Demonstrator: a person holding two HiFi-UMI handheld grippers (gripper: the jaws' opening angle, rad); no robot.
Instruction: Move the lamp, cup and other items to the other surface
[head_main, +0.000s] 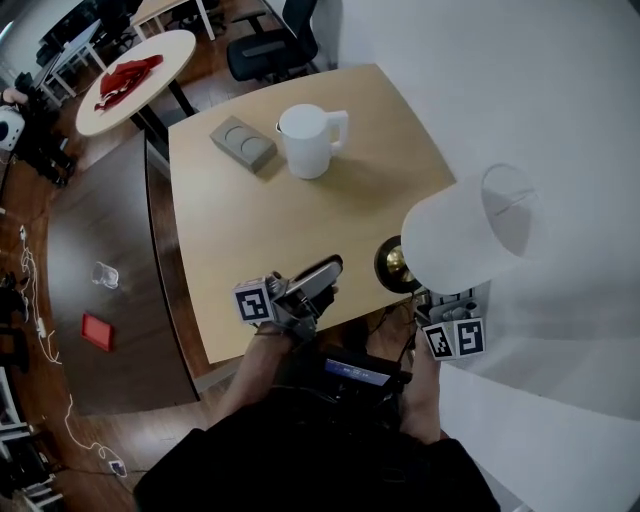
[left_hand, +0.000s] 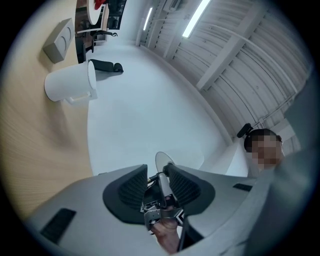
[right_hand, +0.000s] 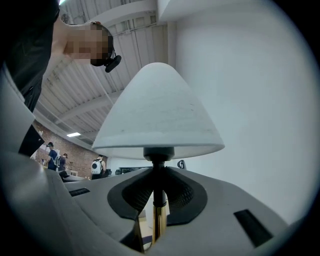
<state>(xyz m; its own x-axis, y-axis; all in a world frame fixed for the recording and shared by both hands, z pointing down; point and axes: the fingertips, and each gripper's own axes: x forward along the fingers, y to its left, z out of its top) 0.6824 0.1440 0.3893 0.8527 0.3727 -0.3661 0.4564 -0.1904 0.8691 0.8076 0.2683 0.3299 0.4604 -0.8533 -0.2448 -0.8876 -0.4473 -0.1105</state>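
Note:
A lamp with a white cone shade (head_main: 465, 235) and a black-and-brass base (head_main: 392, 264) hangs at the wooden table's (head_main: 250, 240) right front corner. My right gripper (head_main: 445, 300) is shut on its thin stem, just under the shade (right_hand: 157, 110); the pads (right_hand: 159, 192) press the stem from both sides. A white cup with a handle (head_main: 310, 140) stands at the far side of the table, also in the left gripper view (left_hand: 70, 82). My left gripper (head_main: 325, 272) hovers over the table's front edge, its jaws (left_hand: 159, 177) narrowly apart and holding nothing.
A grey flat block (head_main: 243, 143) lies just left of the cup. A white surface (head_main: 560, 100) adjoins the table on the right. To the left stands a dark table (head_main: 110, 230) with a glass (head_main: 105, 273) and a red item (head_main: 97, 331). An office chair (head_main: 270, 45) is behind.

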